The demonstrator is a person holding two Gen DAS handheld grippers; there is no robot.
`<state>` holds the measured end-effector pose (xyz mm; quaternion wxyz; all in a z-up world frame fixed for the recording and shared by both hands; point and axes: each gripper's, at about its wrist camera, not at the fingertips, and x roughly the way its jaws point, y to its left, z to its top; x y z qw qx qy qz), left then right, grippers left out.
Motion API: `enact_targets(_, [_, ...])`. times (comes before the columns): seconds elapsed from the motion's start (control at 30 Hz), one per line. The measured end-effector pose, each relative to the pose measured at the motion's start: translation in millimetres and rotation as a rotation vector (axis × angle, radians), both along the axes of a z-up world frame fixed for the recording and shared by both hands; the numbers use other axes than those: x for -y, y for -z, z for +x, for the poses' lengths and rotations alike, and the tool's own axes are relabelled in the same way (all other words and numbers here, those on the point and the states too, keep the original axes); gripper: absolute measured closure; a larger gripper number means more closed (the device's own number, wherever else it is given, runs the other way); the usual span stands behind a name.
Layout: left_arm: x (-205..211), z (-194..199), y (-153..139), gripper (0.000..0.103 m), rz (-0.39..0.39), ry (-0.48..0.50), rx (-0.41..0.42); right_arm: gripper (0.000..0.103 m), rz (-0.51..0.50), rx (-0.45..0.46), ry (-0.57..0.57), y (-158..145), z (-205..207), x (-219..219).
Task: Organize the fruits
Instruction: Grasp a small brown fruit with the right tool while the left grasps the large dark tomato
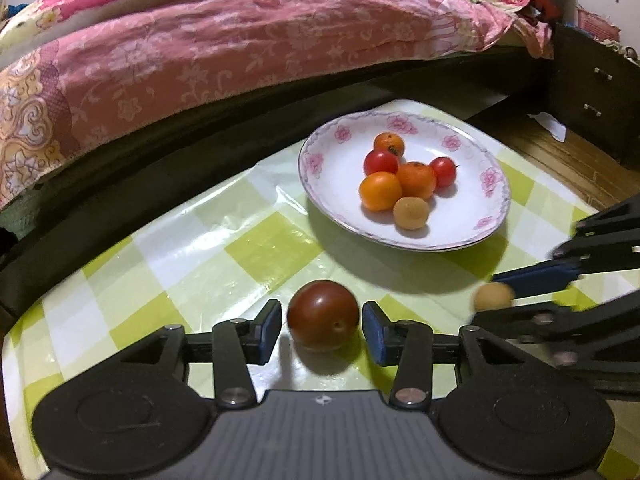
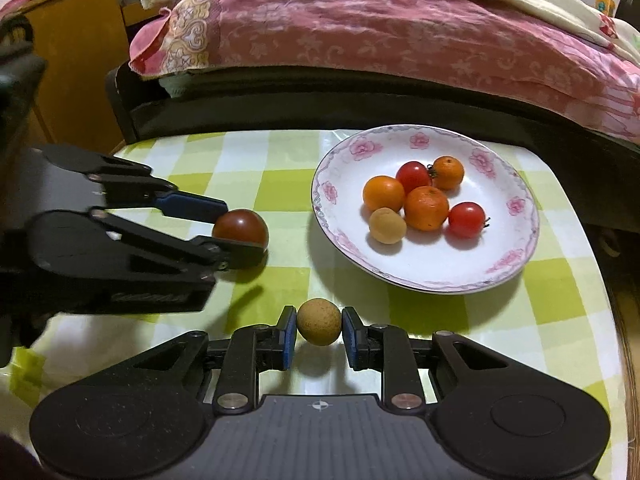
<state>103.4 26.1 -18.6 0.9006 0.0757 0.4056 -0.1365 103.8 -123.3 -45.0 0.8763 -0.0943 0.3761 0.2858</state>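
Left gripper [image 1: 322,328] spread around dark red tomato [image 1: 323,315] on checked tablecloth [image 1: 200,240], pads clear of it. Right gripper [image 2: 319,330] pinching tan round fruit [image 2: 319,327] near the table's front edge. Further back, flowered plate [image 2: 516,248] holding six fruits.

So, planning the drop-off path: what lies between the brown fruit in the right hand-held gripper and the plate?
Nothing: in the right wrist view only bare checkered tablecloth lies between the brown fruit and the plate.
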Motion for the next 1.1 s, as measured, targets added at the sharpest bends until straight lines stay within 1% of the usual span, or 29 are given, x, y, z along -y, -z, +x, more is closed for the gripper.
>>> enact_targets(0.2, [7.3, 6.9, 4.4, 0.051, 0.01, 0.013, 0.007, 0.083, 0.018, -0.014, 0.03, -7.6, -7.7, 13.8])
enact_targets(0.37, [12.0, 8.9, 9.0, 0.051, 0.013, 0.016, 0.0, 0.083, 0.032, -0.033, 0.054, 0.2, -6.1, 21.5])
enact_targets(0.43, [16.2, 11.0, 12.2, 0.051, 0.017, 0.021, -0.011, 0.083, 0.025, -0.044, 0.062, 5.2, -2.7, 22.9])
enact_targets(0.67, [20.4, 12.4, 13.4, 0.051, 0.011, 0.021, -0.002, 0.083, 0.011, -0.047, 0.073, 11.5, 7.4, 27.7])
enact_targets(0.73, [20.9, 11.8, 13.2, 0.054, 0.008, 0.022, -0.003, 0.083, 0.003, -0.046, 0.075, 13.2, 8.5, 27.2])
enact_targets(0.87, [22.4, 9.7, 12.0, 0.055, 0.016, 0.023, -0.004, 0.083, -0.021, -0.042, 0.077, 16.7, 9.0, 26.2])
enact_targets(1.1, [25.7, -0.1, 7.1, 0.055, 0.0, 0.053, -0.022, 0.083, -0.047, -0.036, 0.076, 18.5, 9.0, 25.0])
